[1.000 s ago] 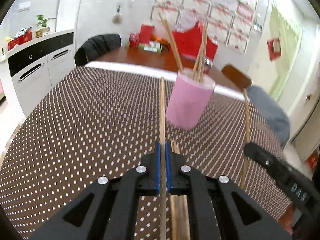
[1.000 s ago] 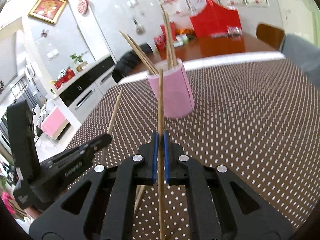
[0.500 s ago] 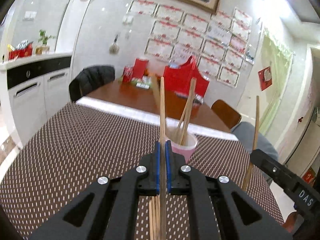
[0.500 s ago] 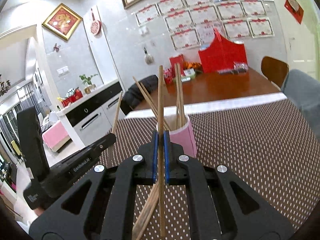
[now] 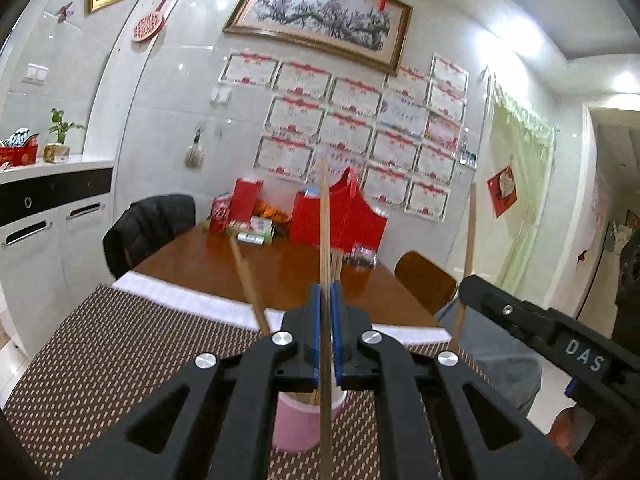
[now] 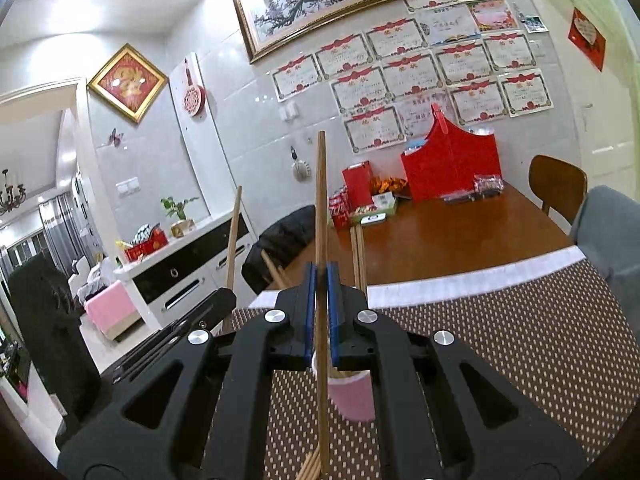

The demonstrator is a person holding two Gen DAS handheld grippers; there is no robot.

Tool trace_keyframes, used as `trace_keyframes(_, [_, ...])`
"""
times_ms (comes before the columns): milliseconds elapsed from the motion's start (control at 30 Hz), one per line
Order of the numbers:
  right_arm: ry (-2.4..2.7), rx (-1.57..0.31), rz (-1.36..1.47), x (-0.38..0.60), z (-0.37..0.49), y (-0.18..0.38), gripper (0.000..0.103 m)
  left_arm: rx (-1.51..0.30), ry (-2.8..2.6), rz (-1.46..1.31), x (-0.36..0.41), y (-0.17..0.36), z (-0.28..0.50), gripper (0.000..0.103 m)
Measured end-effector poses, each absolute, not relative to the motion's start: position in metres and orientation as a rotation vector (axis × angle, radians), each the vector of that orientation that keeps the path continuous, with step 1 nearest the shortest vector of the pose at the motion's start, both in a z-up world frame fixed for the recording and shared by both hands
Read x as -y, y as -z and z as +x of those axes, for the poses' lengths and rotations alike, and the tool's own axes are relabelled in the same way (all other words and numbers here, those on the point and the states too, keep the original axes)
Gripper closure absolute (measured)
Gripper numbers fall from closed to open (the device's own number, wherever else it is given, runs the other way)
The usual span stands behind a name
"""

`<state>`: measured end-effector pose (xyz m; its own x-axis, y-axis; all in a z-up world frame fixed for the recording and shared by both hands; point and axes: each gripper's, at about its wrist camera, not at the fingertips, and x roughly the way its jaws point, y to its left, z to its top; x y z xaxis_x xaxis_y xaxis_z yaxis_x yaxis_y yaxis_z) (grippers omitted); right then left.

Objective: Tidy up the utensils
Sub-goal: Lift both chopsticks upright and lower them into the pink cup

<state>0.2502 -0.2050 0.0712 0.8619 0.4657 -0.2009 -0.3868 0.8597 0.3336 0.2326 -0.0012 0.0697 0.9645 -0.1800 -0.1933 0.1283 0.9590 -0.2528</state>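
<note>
My left gripper (image 5: 326, 300) is shut on a wooden chopstick (image 5: 325, 232) held upright, its lower end over the mouth of the pink cup (image 5: 298, 424) below the fingers. My right gripper (image 6: 321, 280) is shut on another chopstick (image 6: 320, 200), also upright, above the same pink cup (image 6: 354, 398). The cup holds several chopsticks that lean out, one (image 5: 248, 280) to the left. Each gripper shows in the other's view, the right gripper (image 5: 464, 284) and the left gripper (image 6: 228, 296), each with its stick. More chopsticks (image 6: 310, 468) lie on the mat below the right gripper.
The cup stands on a brown dotted mat (image 5: 100, 344). Behind is a wooden table (image 5: 288, 268) with red boxes (image 5: 340, 216), a black chair (image 5: 148, 228) and a brown chair (image 5: 424, 280). White cabinets (image 5: 40, 216) stand at the left.
Both grippers have tilted up and come in over the cup, each stick now upright. The cup has slid from ahead of the fingers to under them.
</note>
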Motion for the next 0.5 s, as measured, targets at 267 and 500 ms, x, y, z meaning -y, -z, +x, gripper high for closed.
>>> trace_keyframes(267, [-0.452, -0.246, 0.316, 0.207, 0.294, -0.079, 0.097, -0.137, 0.183, -0.284, 0.005, -0.079, 0.278, 0.097])
trace_keyframes(500, [-0.457, -0.223, 0.296, 0.202, 0.33, -0.079, 0.097, -0.045, 0.155, -0.291, 0.007, -0.067, 0.308, 0.097])
